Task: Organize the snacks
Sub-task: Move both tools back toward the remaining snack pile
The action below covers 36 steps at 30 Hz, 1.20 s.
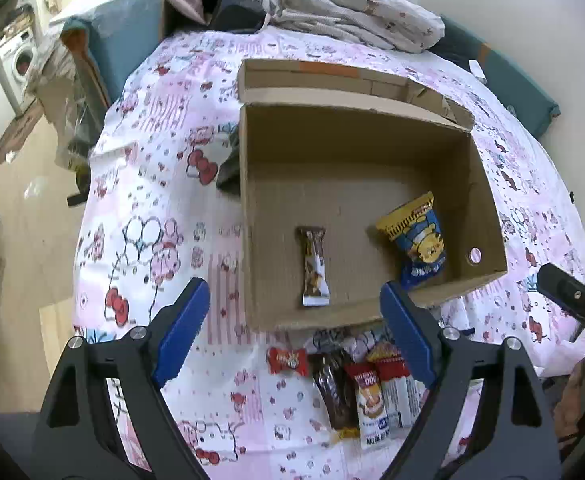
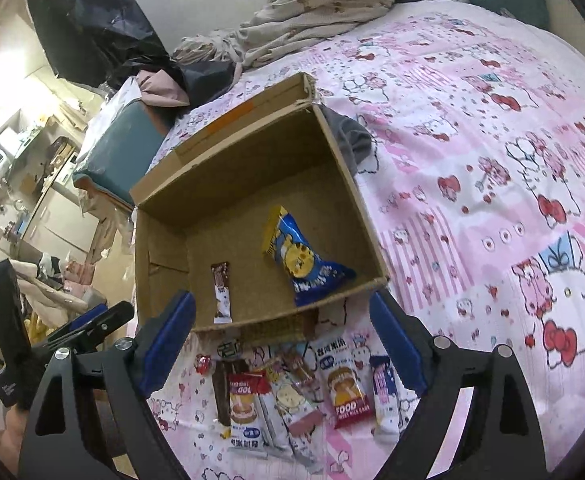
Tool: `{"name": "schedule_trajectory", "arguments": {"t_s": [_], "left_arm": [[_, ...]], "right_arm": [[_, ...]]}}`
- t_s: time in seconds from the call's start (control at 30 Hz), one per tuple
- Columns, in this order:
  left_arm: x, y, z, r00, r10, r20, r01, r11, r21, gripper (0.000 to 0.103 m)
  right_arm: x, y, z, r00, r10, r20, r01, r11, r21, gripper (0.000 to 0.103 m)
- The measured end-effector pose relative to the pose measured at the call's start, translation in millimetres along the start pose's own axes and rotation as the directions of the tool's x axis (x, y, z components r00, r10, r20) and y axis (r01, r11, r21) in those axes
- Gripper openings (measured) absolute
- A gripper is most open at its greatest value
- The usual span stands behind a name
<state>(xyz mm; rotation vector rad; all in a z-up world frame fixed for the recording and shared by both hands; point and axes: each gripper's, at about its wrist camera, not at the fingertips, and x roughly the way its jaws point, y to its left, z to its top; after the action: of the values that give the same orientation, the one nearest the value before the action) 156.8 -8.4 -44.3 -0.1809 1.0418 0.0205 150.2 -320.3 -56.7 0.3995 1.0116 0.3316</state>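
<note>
A cardboard box [image 1: 356, 168] sits open on the pink patterned bedspread [image 1: 164, 208], and it already holds two snacks: a slim brown-and-white bar [image 1: 313, 266] lying flat on its floor toward the near wall, and a blue-and-yellow puffed bag [image 1: 418, 242] leaning in the near corner beside it. Just outside the box's near wall a row of loose wrapped snacks [image 2: 292, 392] lies on the bedspread, including a red rice-cake packet [image 2: 346, 394] and a small red candy [image 1: 287, 361]. The left gripper [image 1: 294, 332] and right gripper [image 2: 282, 344] both hover above that row with jaws spread wide, holding nothing. These packets look light, crinkly and slippery, their contents likely brittle, so I would pinch each across its narrow middle, gently, rather than by a sealed end.
</note>
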Motion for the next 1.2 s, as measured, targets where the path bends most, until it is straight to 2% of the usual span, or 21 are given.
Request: {"name": "schedule_trajectory", "arguments": {"t_s": [0.27,0.43,0.63,0.77,0.87,0.93,1.1,1.2], "left_arm": [[-5.1,0.3,-13.6,1.000,-0.009,-0.023,0.009,1.000,-0.012,0.085],[-0.8,0.0,-23.4,0.996,-0.035,-0.087,0.028,0.996,-0.085,0.085],[7.7,-4.1,-39.4,0.993,0.001,-0.117,-0.008,0.998,-0.062,0.085],[21.6,4.8,-50.7,0.984,-0.007,-0.177,-0.011,0.995,-0.099,0.084],[35.6,10.3,-59.4,0.974,0.006,-0.227,-0.035,0.992,-0.121,0.073],[48.3,9.9,-63.8,0.963,-0.005,-0.269,-0.029,0.992,-0.121,0.055],[80.5,0.4,-76.9,0.935,0.024,-0.354,-0.061,0.994,-0.093,0.042],[97.6,-9.0,-85.0,0.916,0.021,-0.401,-0.058,0.995,-0.081,0.041]], "right_arm": [[3.1,-9.3,-12.6,0.999,-0.014,-0.046,0.016,0.998,0.059,0.091],[1.2,-15.3,-18.6,0.998,-0.014,-0.063,0.020,0.994,0.103,0.091],[0.9,-32.7,-23.4,0.995,-0.042,-0.090,0.058,0.980,0.191,0.091],[4.0,-47.7,-26.3,0.992,-0.050,-0.114,0.079,0.962,0.262,0.091],[6.2,-52.9,-27.7,0.991,-0.048,-0.128,0.083,0.953,0.290,0.091],[7.2,-54.6,-28.0,0.990,-0.042,-0.134,0.081,0.949,0.304,0.091],[9.7,-53.2,-27.7,0.989,-0.034,-0.141,0.076,0.948,0.309,0.091],[11.1,-51.7,-27.9,0.989,-0.024,-0.143,0.068,0.947,0.313,0.091]]}}
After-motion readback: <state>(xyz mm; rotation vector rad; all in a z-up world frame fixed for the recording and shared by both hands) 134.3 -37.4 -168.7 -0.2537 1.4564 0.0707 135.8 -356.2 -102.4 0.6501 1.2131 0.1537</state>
